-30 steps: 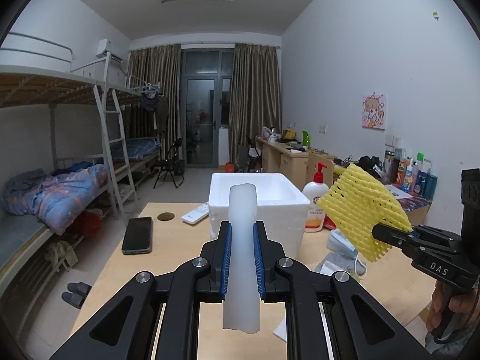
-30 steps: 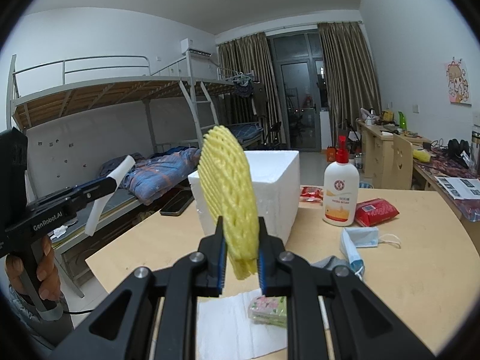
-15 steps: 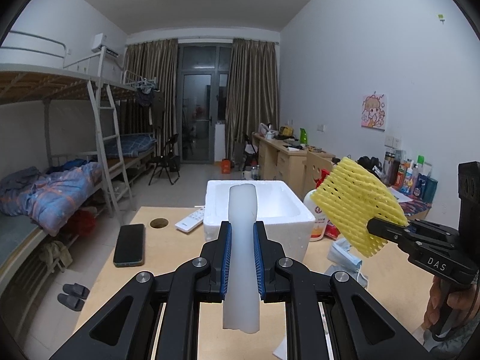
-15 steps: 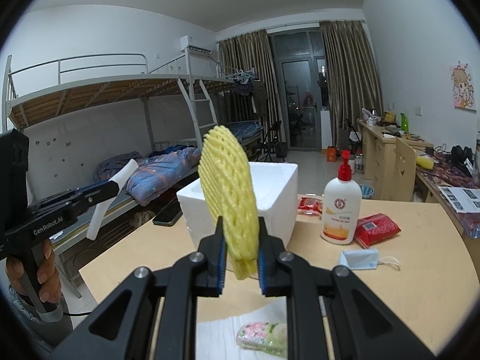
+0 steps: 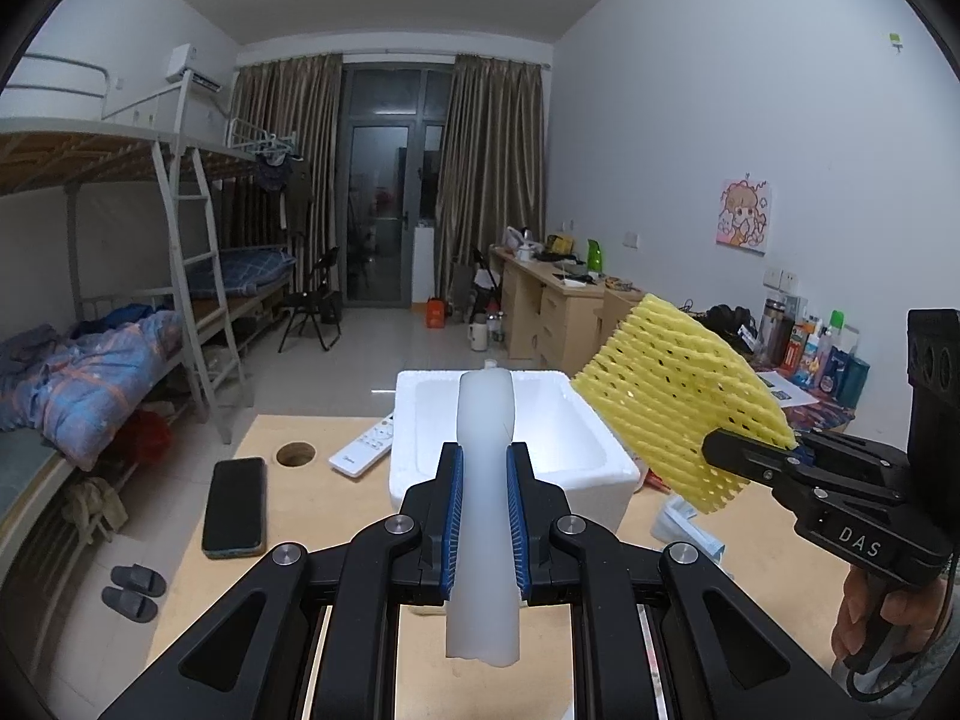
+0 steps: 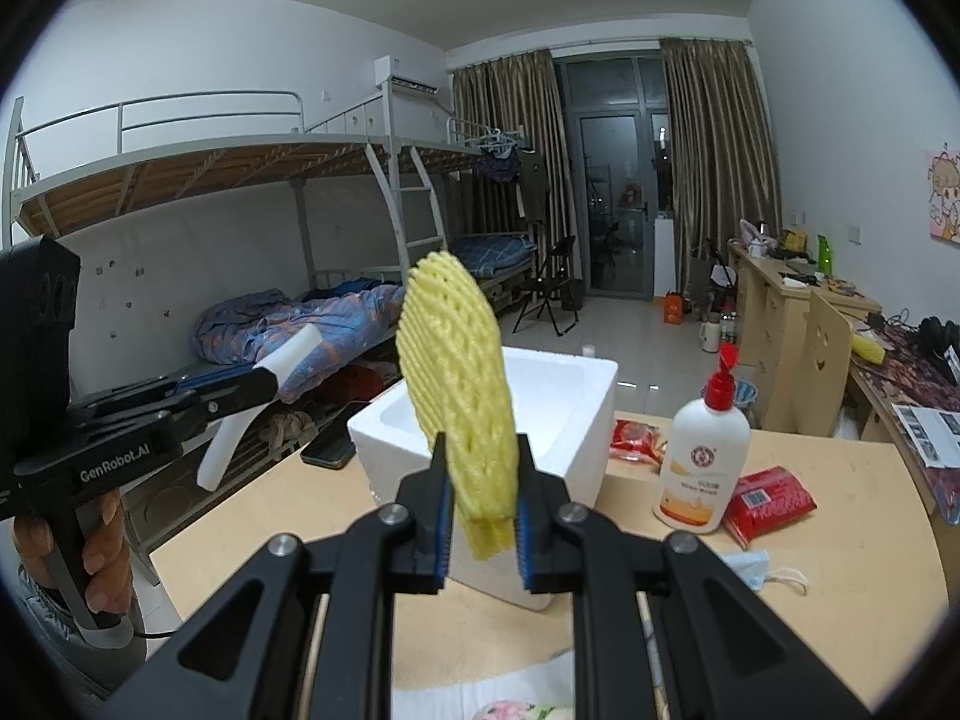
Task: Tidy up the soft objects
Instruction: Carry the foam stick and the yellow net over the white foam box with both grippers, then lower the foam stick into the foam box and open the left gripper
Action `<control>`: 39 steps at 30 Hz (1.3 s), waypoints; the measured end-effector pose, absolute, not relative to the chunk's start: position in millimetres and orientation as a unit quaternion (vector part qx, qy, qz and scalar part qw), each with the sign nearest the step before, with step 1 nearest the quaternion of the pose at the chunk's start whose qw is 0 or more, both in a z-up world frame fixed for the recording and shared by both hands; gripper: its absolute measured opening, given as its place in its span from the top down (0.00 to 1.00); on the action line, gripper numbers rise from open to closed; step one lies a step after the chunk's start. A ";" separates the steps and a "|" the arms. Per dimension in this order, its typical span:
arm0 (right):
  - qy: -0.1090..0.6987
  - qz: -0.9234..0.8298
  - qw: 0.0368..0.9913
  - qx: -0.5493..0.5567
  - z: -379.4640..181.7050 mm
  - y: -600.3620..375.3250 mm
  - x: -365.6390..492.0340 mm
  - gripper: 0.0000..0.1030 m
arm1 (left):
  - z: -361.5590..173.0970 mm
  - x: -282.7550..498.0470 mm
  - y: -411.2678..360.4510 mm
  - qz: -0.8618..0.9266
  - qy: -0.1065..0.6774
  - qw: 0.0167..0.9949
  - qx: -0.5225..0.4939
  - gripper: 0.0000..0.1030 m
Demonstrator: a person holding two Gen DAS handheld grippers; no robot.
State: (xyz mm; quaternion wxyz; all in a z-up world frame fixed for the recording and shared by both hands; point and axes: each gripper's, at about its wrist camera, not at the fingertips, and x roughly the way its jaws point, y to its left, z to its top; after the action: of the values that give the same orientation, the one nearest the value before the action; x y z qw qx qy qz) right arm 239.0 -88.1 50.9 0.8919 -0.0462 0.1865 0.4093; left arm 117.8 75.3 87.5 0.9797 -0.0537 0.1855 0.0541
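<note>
Between the blue pads of the left gripper (image 5: 483,516) a white foam strip (image 5: 485,480) is pinched, standing upright with its long axis running up and down past the jaws; the right gripper (image 6: 483,519) likewise squeezes a yellow foam net sleeve (image 6: 456,396) near its lower end, so that most of it rises above the jaws. Ahead of both and lower down sits the white foam box (image 5: 591,468) on the wooden table (image 5: 300,498), mouth open upward, and I judge it the likely destination. From the left wrist the box lies straight beyond the strip, its hollow plainly visible, which suggests the left hand has the more direct line; from the right wrist the sleeve covers much of the box's mouth. The right view alone shows a pump bottle (image 6: 705,462), a red packet (image 6: 771,501) and a face mask (image 6: 747,567) beside the box; the left view alone shows a phone (image 5: 234,504) and a remote (image 5: 363,450) on its other side.
</note>
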 end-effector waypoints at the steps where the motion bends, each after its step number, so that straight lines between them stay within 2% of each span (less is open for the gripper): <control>1: 0.188 0.409 0.892 -0.046 52.0 -86.3 241.6 0.80 | 88.7 121.7 76.1 0.053 0.187 0.979 -0.053 0.85; 14: 0.210 0.407 0.888 -0.046 58.5 -65.8 275.9 0.80 | 99.5 177.9 93.4 0.042 0.222 0.972 -0.057 0.85; 39: 0.225 0.406 0.885 -0.036 48.9 -53.3 306.6 0.80 | 73.7 258.2 100.6 0.017 0.258 0.965 -0.043 0.85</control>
State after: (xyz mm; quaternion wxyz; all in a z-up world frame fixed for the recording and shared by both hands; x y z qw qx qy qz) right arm 306.6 -53.3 48.9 0.8851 -0.0356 0.2247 0.4061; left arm 258.2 100.6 73.7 0.9651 -0.0429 0.2580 0.0168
